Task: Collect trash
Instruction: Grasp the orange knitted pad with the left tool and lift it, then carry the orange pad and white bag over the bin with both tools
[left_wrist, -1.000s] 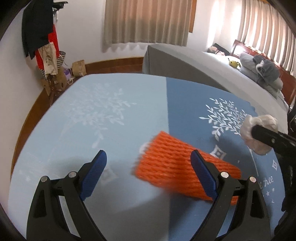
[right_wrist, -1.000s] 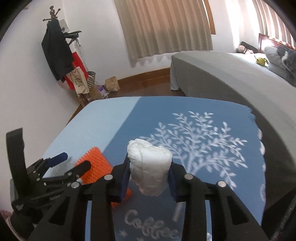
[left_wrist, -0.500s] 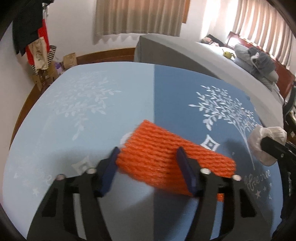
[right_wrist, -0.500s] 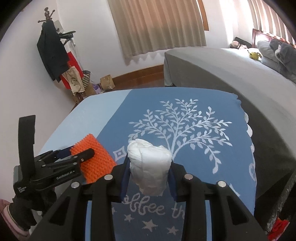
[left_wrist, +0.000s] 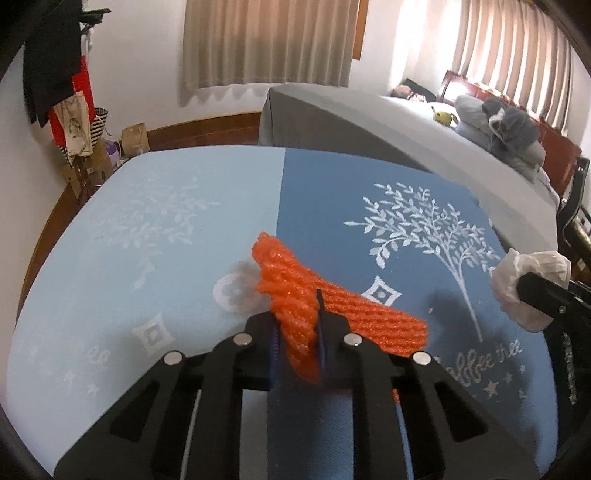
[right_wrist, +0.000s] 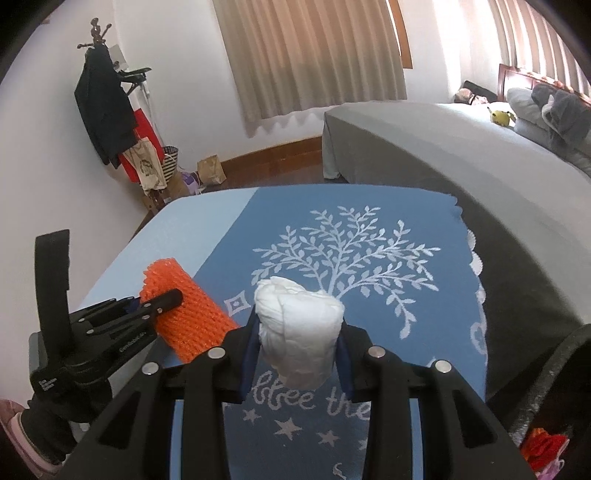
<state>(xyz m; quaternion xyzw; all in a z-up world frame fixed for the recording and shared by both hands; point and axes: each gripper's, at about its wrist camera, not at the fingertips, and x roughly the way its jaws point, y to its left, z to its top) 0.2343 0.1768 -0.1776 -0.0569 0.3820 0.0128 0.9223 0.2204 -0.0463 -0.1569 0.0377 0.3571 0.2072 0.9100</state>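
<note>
- Tablecloth (left_wrist: 155, 229): light-blue half is bare from the orange foam net (left_wrist: 295, 295) out to the far and left edges, so there is open passage there.
- Dark-blue half: tree-print area ahead of the white tissue wad (right_wrist: 299, 332) is bare to the far edge and the scalloped right edge.
- Left gripper (left_wrist: 297, 332) is clamped on the net; the net's long end trails right across the cloth toward the right gripper (right_wrist: 297, 360), narrowing the lane between the two tools.
- Right gripper with the wad sits just right of the net.
- Grey bed (right_wrist: 443, 147) runs close along the table's far-right side, leaving little room there.
- Coat rack (right_wrist: 107, 110) and bags stand by the wall beyond the far-left corner, well apart from the table.
</note>
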